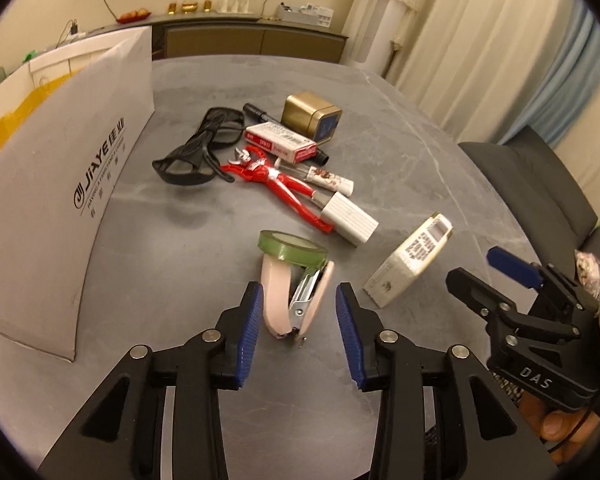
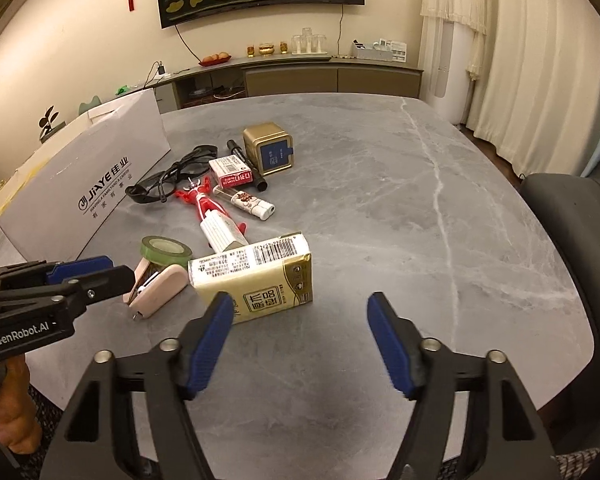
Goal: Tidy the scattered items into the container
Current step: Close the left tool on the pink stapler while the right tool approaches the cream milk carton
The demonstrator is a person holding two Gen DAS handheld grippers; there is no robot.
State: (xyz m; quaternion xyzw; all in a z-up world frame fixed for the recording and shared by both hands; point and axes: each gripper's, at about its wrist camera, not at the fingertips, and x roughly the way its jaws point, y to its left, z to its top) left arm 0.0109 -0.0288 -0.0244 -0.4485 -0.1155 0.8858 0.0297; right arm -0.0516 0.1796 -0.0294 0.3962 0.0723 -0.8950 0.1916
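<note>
A pink stapler (image 1: 274,296) lies on the grey table (image 1: 400,120) with a green tape roll (image 1: 292,246) resting on its far end. My left gripper (image 1: 299,290) is open, its pads on either side of the stapler's near end, the left pad almost touching. A tissue pack (image 2: 256,276) lies just ahead of my open right gripper (image 2: 299,300), whose left finger overlaps the pack's near corner. The white cardboard box (image 1: 60,184) stands at the left. Further back lie a red toy figure (image 1: 284,184), a white ribbed case (image 1: 350,218), black glasses (image 1: 196,152) and a gold tin (image 1: 312,116).
A red-and-white small box (image 2: 232,172), a black marker (image 2: 244,164) and a patterned tube (image 2: 252,202) lie among the far items. A dark chair (image 2: 572,216) stands at the table's right edge. The right half of the table (image 2: 420,220) is bare marble.
</note>
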